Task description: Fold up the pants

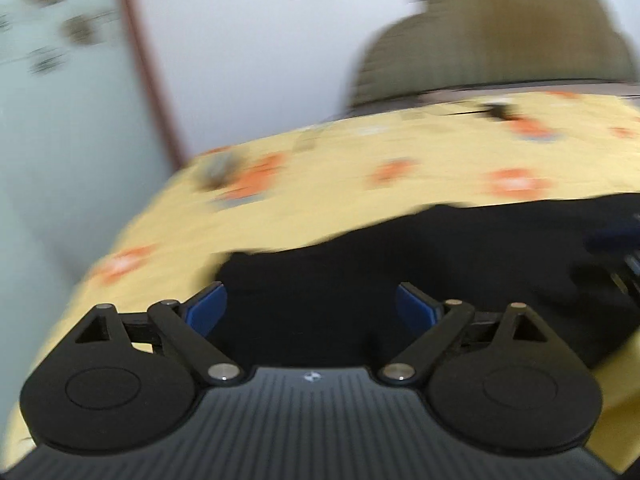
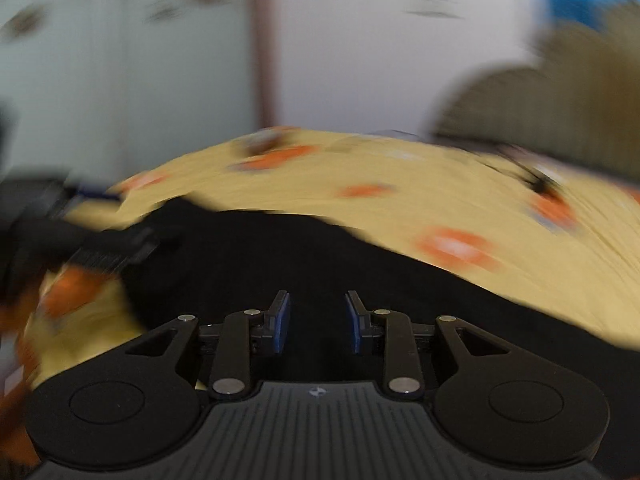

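Note:
Black pants [image 1: 400, 264] lie spread on a yellow sheet with orange patches [image 1: 360, 160]. My left gripper [image 1: 312, 308] is wide open just above the pants' left end, with nothing between its blue pads [image 1: 208, 308]. My right gripper [image 2: 318, 322] is partly open over the black pants [image 2: 280, 256], with a clear gap between its blue pads [image 2: 282, 322]. The left gripper shows blurred at the left edge of the right wrist view [image 2: 80, 236]. The right gripper shows at the right edge of the left wrist view [image 1: 616, 256]. Both views are motion-blurred.
The yellow sheet [image 2: 440, 184] covers a bed or table. A brown-olive cushion or chair back [image 1: 492, 40] stands behind its far edge. A white wall and a pale door with a brown frame [image 1: 148, 68] lie beyond on the left.

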`<state>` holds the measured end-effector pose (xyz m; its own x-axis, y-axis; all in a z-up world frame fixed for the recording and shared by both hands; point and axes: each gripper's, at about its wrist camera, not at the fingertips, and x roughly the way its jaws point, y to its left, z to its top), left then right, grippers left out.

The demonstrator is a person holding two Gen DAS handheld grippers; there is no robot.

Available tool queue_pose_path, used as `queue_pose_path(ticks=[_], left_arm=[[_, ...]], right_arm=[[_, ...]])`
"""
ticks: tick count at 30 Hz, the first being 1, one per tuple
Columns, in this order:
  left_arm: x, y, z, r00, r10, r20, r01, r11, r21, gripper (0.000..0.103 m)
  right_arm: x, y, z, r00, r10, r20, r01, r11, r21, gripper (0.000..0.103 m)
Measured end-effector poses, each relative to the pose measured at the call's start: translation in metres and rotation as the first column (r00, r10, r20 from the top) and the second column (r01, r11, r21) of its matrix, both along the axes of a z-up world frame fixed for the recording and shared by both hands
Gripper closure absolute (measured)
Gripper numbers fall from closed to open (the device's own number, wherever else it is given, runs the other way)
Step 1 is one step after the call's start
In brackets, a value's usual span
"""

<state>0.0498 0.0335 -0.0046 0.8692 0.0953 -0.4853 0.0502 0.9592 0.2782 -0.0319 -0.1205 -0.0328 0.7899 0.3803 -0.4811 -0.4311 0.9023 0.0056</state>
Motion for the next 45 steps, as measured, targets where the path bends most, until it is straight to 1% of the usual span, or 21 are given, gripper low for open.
queue_pose_path(ticks=[2,4,8,10,11,12,14,16,19,22,26,28,30,32,35,37,38,41,42,43,45], left_arm=[[0.005,0.038,0.004,0.996,0.091,0.015,-0.091,0.996,-0.014,0.012],[0.007,0.066,0.007,0.991,0.130,0.011,-0.130,0.990,-0.047,0.012],[0.004,0.103,0.015,0.975,0.217,0.050,-0.213,0.974,-0.072,0.006],[0.003,0.117,0.020,0.961,0.270,0.063,-0.264,0.961,-0.086,0.006],[0.002,0.124,0.022,0.954,0.291,0.068,-0.284,0.954,-0.092,0.006],[0.003,0.130,0.022,0.950,0.305,0.070,-0.298,0.950,-0.093,0.006],[0.005,0.140,0.024,0.940,0.335,0.070,-0.328,0.940,-0.088,0.006],[0.004,0.151,0.024,0.935,0.349,0.066,-0.342,0.935,-0.098,0.006],[-0.001,0.163,0.021,0.933,0.356,0.046,-0.348,0.929,-0.126,0.005],[-0.003,0.171,0.017,0.930,0.365,0.036,-0.359,0.925,-0.123,0.005],[-0.005,0.174,0.014,0.932,0.363,0.027,-0.357,0.927,-0.118,0.005],[-0.004,0.175,0.013,0.931,0.364,0.032,-0.358,0.926,-0.119,0.003],[0.000,0.177,0.010,0.929,0.368,0.028,-0.363,0.924,-0.123,0.003],[0.000,0.179,0.010,0.929,0.368,0.022,-0.362,0.922,-0.140,0.003],[0.003,0.182,0.009,0.932,0.363,0.008,-0.357,0.921,-0.156,0.003],[0.002,0.183,0.010,0.930,0.368,0.014,-0.362,0.920,-0.153,0.003],[0.001,0.184,0.010,0.929,0.370,0.018,-0.364,0.919,-0.153,0.003],[0.002,0.188,0.013,0.926,0.377,0.021,-0.368,0.915,-0.164,0.003],[0.002,0.189,0.014,0.925,0.379,0.023,-0.370,0.914,-0.166,0.002],[0.002,0.190,0.015,0.923,0.383,0.027,-0.374,0.913,-0.166,0.002],[0.005,0.189,0.015,0.923,0.385,0.028,-0.376,0.913,-0.161,0.002]], right_arm=[[0.001,0.050,0.002,0.995,0.094,0.029,-0.092,0.994,-0.065,0.075],[0.001,0.093,-0.001,0.983,0.179,0.035,-0.174,0.978,-0.118,0.075],[0.002,0.157,-0.011,0.963,0.268,0.017,-0.258,0.943,-0.211,0.074],[0.001,0.186,-0.018,0.949,0.311,0.054,-0.278,0.904,-0.324,0.068],[0.000,0.200,-0.022,0.942,0.326,0.077,-0.274,0.882,-0.384,0.059],[0.000,0.210,-0.026,0.934,0.343,0.104,-0.268,0.861,-0.433,0.055],[0.000,0.227,-0.032,0.911,0.388,0.142,-0.271,0.820,-0.503,0.055],[0.003,0.243,-0.036,0.898,0.414,0.148,-0.273,0.788,-0.552,0.055],[0.012,0.259,-0.041,0.885,0.444,0.144,-0.278,0.749,-0.602,0.055],[0.023,0.271,-0.050,0.886,0.444,0.136,-0.252,0.706,-0.662,0.056],[0.023,0.280,-0.062,0.871,0.475,0.127,-0.237,0.631,-0.739,0.056],[0.015,0.283,-0.068,0.856,0.500,0.133,-0.214,0.576,-0.789,0.056],[0.013,0.286,-0.074,0.843,0.515,0.153,-0.190,0.552,-0.812,0.056],[0.018,0.289,-0.075,0.848,0.504,0.163,-0.177,0.560,-0.810,0.057],[0.022,0.293,-0.080,0.848,0.509,0.148,-0.188,0.550,-0.814,0.084],[0.020,0.293,-0.082,0.843,0.514,0.157,-0.190,0.560,-0.807,0.088],[0.021,0.293,-0.080,0.847,0.508,0.155,-0.204,0.580,-0.789,0.089],[0.029,0.283,-0.057,0.873,0.470,0.128,-0.283,0.703,-0.653,0.090],[0.030,0.281,-0.048,0.872,0.472,0.130,-0.302,0.727,-0.616,0.090],[0.028,0.281,-0.041,0.864,0.486,0.130,-0.323,0.735,-0.596,0.090],[0.024,0.288,-0.040,0.856,0.505,0.111,-0.347,0.719,-0.602,0.090]])
